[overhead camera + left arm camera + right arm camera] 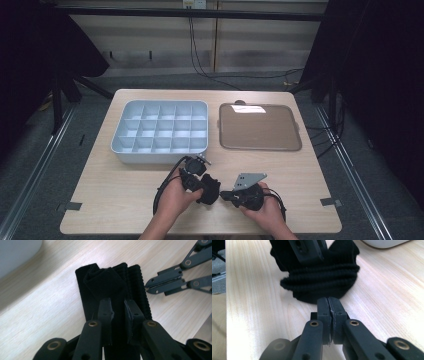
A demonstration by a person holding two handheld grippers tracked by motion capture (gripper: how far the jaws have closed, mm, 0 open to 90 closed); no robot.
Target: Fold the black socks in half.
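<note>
A black ribbed cloth (212, 191), folded into a thick bundle like a sock, lies on the wooden table near its front edge. My left gripper (204, 186) is shut on it; in the left gripper view the bundle (105, 282) runs up between the two pads (104, 312). My right gripper (223, 194) lies just right of the bundle, pointing at it. In the right gripper view its jaws (329, 301) are pressed together with nothing between them, a short way in front of the cloth (319, 280).
A pale blue-grey tray (157, 156) divided into several compartments stands behind the hands at centre left. A flat brown tray (260, 127) lies to its right. Bare wooden table (115, 195) stretches left and right of the hands.
</note>
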